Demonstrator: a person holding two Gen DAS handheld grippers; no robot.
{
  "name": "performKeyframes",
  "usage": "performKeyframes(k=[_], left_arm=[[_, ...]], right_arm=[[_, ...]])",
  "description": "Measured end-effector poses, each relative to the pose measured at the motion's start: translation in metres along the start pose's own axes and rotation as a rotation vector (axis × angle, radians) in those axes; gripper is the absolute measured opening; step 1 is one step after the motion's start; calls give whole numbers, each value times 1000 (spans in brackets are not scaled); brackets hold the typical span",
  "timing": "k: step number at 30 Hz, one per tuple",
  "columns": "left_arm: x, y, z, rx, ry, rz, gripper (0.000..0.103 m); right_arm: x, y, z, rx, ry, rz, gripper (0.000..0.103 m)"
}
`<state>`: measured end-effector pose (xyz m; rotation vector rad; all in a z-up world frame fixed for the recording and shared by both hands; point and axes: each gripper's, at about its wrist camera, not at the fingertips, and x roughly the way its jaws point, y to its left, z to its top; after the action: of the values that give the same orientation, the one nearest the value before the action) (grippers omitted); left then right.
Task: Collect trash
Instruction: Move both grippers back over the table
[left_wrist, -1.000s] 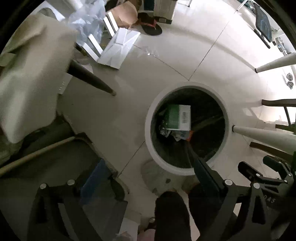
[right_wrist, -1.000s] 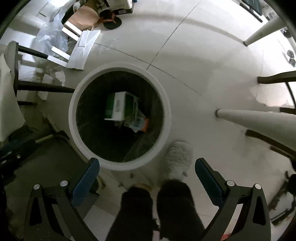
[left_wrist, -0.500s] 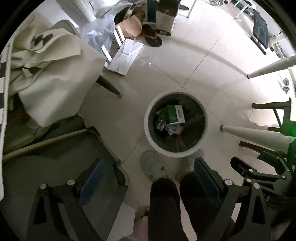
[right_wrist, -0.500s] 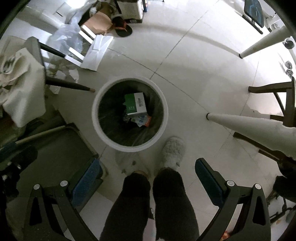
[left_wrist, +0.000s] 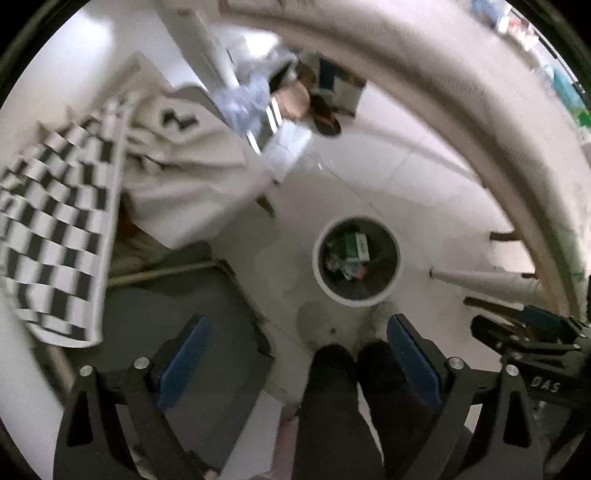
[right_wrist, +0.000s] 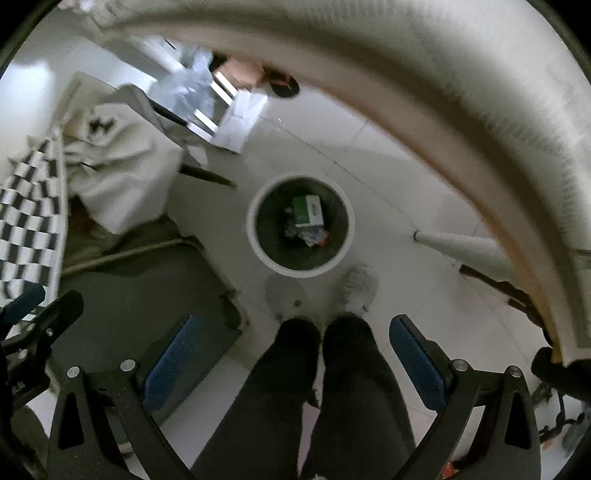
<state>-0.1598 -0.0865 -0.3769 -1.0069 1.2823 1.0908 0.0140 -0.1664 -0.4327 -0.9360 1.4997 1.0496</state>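
Observation:
A round white trash bin (left_wrist: 318, 271) with a dark liner stands on the tiled floor far below; it also shows in the right wrist view (right_wrist: 255, 236). Inside lie a green-and-white carton (left_wrist: 355, 246) (right_wrist: 307, 210) and some crumpled wrappers (right_wrist: 312, 234). My left gripper (left_wrist: 295, 356) is open and empty, high above the floor. My right gripper (right_wrist: 293, 356) is open and empty, at about the same height. The right gripper's body shows at the right edge of the left wrist view (left_wrist: 528, 336).
A white table edge (left_wrist: 461, 122) (right_wrist: 461, 96) curves across the top right. A chair with beige and checkered cloth (left_wrist: 66, 221) (right_wrist: 110, 162) is at left. A white table leg (right_wrist: 465, 245), the person's dark trouser legs (right_wrist: 314, 398), slippers (right_wrist: 358, 288) and floor clutter (left_wrist: 291, 103) show.
Both grippers have risen well away from the bin, which now looks much smaller. The table edge has come into view at the top. Both stay open and empty.

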Motion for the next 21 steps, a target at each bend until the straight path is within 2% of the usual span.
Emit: performKeyframes(k=[3,6,11,15,21], left_arm=[[-45,1,12,16,-95,45,98],[-73,-4,28,27,-176,58,98],[-109,-38,73,28,-281,55,98],[-121,-87,117,67,-330,56,99],[-106,-178,186,137,-307,48,100]], right_arm=[[-48,6,7,35,-58,39,103],[-90,1,20,87,-128,80,103],[-156,-43,58,198,-238,96,103],[-189,-114,91,354,-297,90,103],[-202,-273,145,726,-340,121,103]])
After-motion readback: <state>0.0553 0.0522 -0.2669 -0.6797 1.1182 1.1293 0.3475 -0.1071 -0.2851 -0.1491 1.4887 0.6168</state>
